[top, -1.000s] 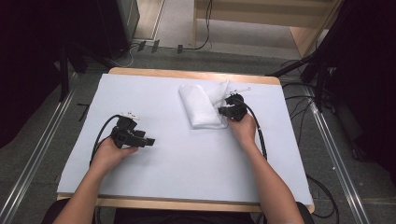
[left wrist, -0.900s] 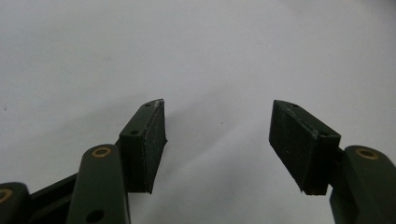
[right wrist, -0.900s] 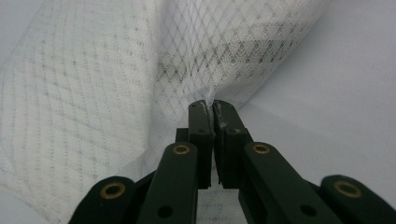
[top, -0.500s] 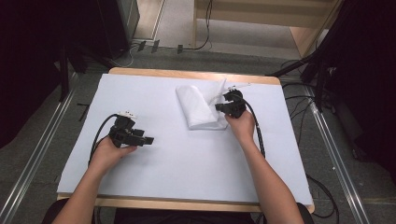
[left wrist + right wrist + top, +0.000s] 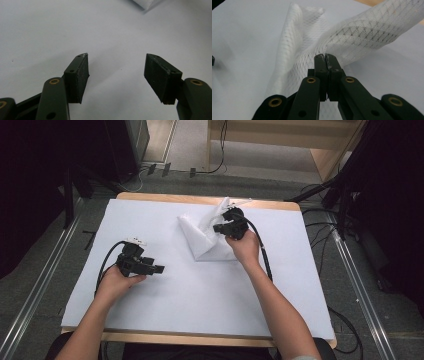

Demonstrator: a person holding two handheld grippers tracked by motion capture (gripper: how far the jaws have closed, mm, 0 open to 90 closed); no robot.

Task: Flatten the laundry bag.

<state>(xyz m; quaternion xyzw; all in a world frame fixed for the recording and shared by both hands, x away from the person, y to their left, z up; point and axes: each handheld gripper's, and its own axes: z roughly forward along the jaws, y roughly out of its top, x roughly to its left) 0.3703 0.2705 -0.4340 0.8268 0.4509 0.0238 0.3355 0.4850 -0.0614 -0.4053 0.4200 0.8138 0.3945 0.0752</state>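
A white mesh cloth [image 5: 202, 232] is being pinched at its far right corner by the right gripper [image 5: 223, 227], whose fingers [image 5: 321, 65] are clenched on a fold of the netting. That corner is being held up off the worktop [image 5: 165, 315], while the remainder of the cloth is lying toward the person's left and nearer side of the grip, its lowest corner pointing toward the near edge. The long axis is being set from the raised corner down to that low corner. The left gripper [image 5: 152, 268] is being held well apart from the cloth, low over the white cover, its fingers [image 5: 79, 75] released and nothing between them. The right hand is judged much the nearer; the free low corner is lying between the two grippers, closer to the right one.
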